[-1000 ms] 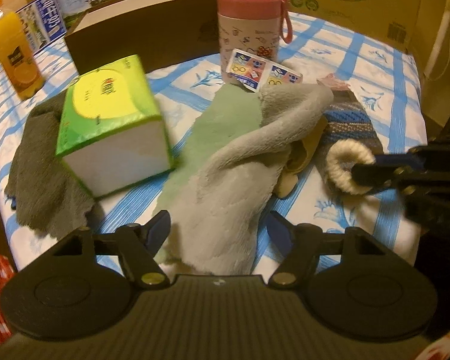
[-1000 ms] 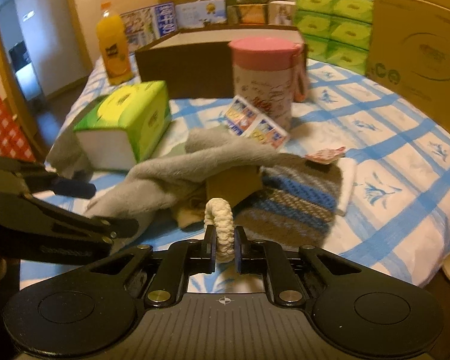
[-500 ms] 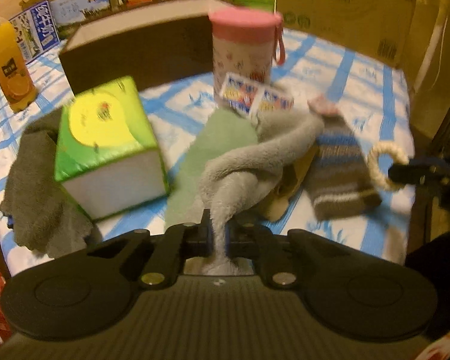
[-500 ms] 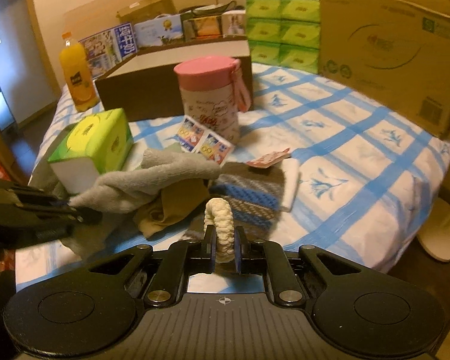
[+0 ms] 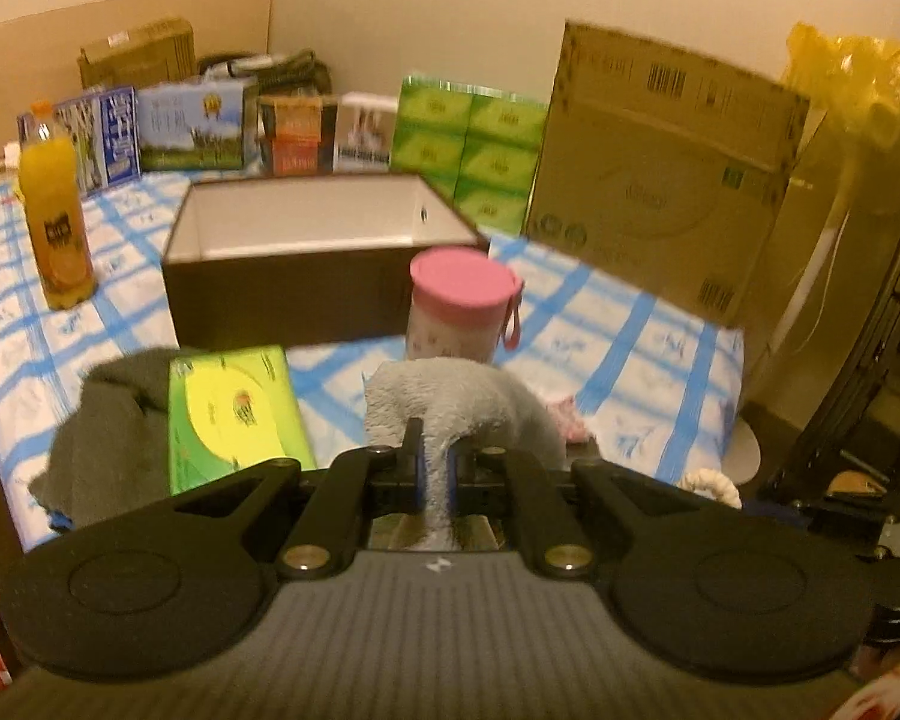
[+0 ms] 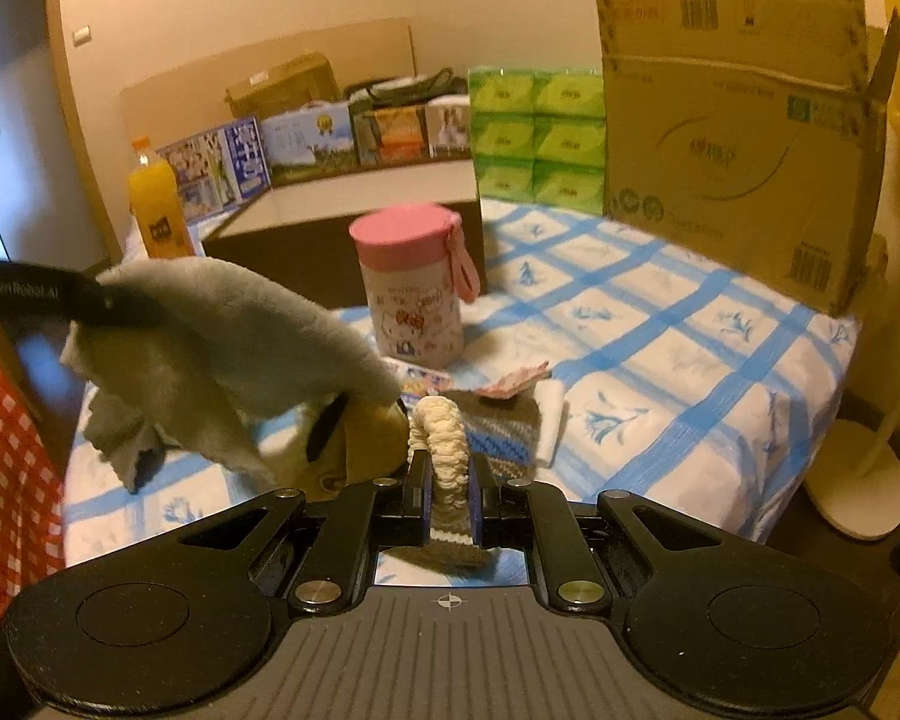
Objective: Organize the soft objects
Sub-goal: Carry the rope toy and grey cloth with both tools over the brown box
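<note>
My left gripper (image 5: 435, 468) is shut on a grey fleece cloth (image 5: 450, 402) and holds it up above the bed; the cloth hangs in the right wrist view (image 6: 228, 342) too. My right gripper (image 6: 447, 480) is shut on a cream rope ring (image 6: 441, 432), also seen at the left wrist view's right edge (image 5: 711, 483). A striped knit piece (image 6: 504, 432), a tan cloth (image 6: 366, 438) and a dark green cloth (image 5: 108, 438) lie on the bed. An open brown box (image 5: 306, 240) stands behind.
A pink-lidded cup (image 6: 411, 288), a green tissue pack (image 5: 228, 414) and an orange juice bottle (image 5: 54, 216) stand on the blue-checked bedsheet (image 6: 660, 330). A big cardboard carton (image 6: 732, 132), stacked tissue packs (image 6: 537, 132) and a fan base (image 6: 858, 480) are at the right.
My left gripper closed on the grey cloth and lifted it off the pile. My right gripper rose and pulled back with the rope ring.
</note>
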The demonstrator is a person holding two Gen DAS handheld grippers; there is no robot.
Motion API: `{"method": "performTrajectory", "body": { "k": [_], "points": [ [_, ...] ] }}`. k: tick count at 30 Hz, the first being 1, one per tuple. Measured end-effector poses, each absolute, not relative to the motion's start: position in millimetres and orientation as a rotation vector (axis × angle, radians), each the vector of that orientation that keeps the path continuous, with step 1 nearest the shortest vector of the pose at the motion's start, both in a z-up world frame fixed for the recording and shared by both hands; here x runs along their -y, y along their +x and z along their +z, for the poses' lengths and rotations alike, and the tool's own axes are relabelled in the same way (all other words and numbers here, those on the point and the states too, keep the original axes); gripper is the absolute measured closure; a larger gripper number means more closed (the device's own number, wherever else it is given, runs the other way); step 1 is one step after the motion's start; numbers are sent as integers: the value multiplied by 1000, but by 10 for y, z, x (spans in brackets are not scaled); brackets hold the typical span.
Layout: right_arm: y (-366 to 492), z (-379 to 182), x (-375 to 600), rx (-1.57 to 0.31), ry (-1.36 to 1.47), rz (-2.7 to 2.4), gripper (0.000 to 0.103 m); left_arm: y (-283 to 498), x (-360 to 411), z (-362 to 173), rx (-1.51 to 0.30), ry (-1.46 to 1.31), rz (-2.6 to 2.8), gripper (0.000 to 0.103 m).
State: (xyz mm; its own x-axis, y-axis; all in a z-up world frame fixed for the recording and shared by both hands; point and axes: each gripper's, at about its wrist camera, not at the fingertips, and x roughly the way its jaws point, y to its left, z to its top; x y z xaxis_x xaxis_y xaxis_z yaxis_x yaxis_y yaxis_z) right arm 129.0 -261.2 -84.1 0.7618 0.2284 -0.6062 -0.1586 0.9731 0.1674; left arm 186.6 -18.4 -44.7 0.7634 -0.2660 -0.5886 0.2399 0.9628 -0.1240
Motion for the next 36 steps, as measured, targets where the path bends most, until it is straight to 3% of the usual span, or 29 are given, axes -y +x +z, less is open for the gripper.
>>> {"method": "performTrajectory", "body": {
  "k": [17, 36],
  "points": [
    [903, -369, 2589, -575, 173, 277, 91, 1074, -206, 214, -508, -71, -205, 97],
    [1132, -434, 2432, -652, 205, 352, 91, 1043, -294, 257, -504, -105, -257, 97]
  ]
}}
